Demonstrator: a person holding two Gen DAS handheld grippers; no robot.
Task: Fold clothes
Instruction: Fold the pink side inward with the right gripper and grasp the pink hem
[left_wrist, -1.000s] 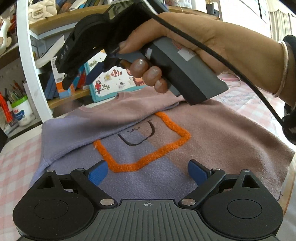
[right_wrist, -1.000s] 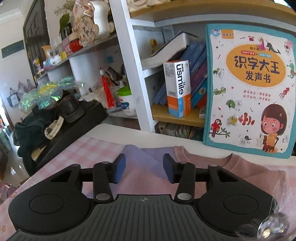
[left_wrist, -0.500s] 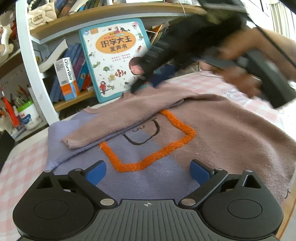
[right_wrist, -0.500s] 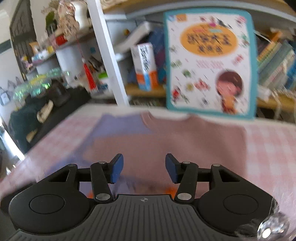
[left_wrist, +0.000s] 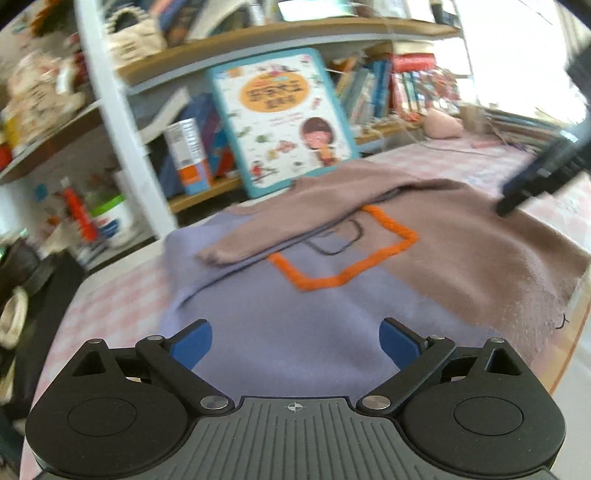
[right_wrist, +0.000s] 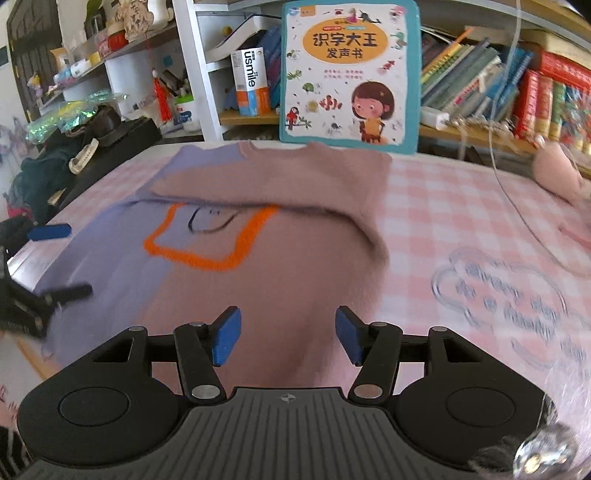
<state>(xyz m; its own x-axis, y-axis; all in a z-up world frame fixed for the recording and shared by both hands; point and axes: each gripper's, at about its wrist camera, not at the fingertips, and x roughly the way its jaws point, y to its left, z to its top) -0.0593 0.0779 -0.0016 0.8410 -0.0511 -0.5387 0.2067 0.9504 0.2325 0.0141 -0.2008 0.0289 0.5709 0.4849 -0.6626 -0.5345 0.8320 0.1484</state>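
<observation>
lying on pink checked tablecloth (right_wrist: 461, 206), sweater (right_wrist: 295, 258), bookshelf (right_wrist: 480, 74) behind

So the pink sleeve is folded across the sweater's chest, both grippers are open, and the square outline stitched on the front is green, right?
Not quite: the square outline is orange, not green, as the right wrist view shows clearly. The rest holds: the pink sleeve lies folded across the sweater, and both the left gripper and the right gripper have their fingers apart, holding nothing.
</observation>
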